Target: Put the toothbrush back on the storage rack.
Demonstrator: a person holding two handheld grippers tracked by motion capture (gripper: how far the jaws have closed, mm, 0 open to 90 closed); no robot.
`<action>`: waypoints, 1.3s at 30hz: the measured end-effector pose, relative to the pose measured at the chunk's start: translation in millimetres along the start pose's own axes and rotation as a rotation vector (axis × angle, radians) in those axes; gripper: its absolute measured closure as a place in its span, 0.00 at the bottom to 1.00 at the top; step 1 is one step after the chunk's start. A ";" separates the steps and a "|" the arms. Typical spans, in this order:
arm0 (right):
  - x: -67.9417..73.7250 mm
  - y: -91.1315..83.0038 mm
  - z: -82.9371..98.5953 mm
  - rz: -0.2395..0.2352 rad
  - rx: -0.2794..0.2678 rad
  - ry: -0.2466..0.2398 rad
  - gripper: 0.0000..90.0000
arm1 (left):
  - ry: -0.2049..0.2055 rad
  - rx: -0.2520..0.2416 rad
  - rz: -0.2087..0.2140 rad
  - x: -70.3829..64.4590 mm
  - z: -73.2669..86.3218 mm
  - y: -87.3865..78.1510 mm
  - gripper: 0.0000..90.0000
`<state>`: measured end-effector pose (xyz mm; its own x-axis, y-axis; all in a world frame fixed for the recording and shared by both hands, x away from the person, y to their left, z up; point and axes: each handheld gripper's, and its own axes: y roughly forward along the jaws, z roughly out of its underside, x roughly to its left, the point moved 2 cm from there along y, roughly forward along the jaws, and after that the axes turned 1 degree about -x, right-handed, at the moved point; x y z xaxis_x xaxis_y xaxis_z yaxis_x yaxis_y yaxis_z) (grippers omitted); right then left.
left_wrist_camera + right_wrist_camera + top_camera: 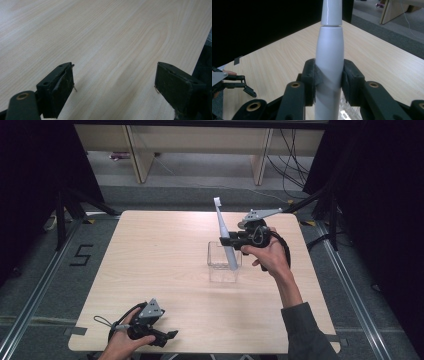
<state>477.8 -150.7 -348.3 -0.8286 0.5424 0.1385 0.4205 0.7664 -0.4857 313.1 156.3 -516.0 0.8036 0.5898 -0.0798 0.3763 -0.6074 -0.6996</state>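
A white electric toothbrush (223, 231) stands tilted, its lower end inside a clear plastic box (223, 270) on the table's right half. My right gripper (231, 239) is shut on the toothbrush's handle (329, 62), and the black jaws press it from both sides. The brush head (217, 200) points up and away. My left gripper (172, 335) rests near the table's front left edge, held by a hand, open with nothing between its pads (63, 85). In the right gripper view the left gripper (249, 91) shows far off at the lower left.
The light wood table (160, 250) has its front edge just beside the left gripper. Beyond the table stand wooden furniture legs (140, 155) and cables (292, 165) on a grey floor. Black curtains hang at both sides.
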 end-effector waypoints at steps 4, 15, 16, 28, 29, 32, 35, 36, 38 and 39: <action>-2.4 3.6 -3.0 -0.007 -0.011 0.020 0.74 | 0.001 0.001 0.001 -0.1 0.1 0.0 0.17; -25.9 17.5 -2.4 0.018 -0.021 0.038 0.74 | -0.015 -0.009 0.015 -2.0 0.2 0.7 0.17; -26.5 18.1 -2.2 0.011 -0.021 0.042 0.74 | 0.002 0.003 0.004 -0.3 0.3 0.3 0.17; -42.2 32.7 4.2 0.047 0.008 0.032 0.74 | 0.000 0.003 0.007 -0.5 0.4 0.4 0.17; -45.0 36.5 5.9 0.041 0.004 0.026 0.74 | 0.000 0.003 0.007 -0.7 0.3 0.1 0.17; -45.6 39.9 8.0 0.058 0.030 0.006 0.74 | -0.001 0.000 0.005 -0.4 0.4 -0.1 0.17; -43.0 43.9 9.9 0.059 0.051 0.006 0.74 | -0.002 -0.002 0.006 -0.8 0.2 -0.2 0.17; -42.6 45.1 10.4 0.064 0.052 0.005 0.74 | -0.003 -0.002 0.006 -0.9 0.2 -0.2 0.17; -42.7 46.7 11.2 0.061 0.065 -0.004 0.74 | -0.005 -0.002 0.006 -0.9 0.4 -0.2 0.17; -42.2 48.0 11.9 0.065 0.060 -0.008 0.74 | -0.008 -0.003 0.005 -0.9 0.4 -0.3 0.17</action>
<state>528.6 -140.9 -387.7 -0.8033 0.5875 0.0981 0.4507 0.7072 -0.5447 312.0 156.2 -516.0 0.8016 0.5912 -0.0893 0.3736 -0.6118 -0.6972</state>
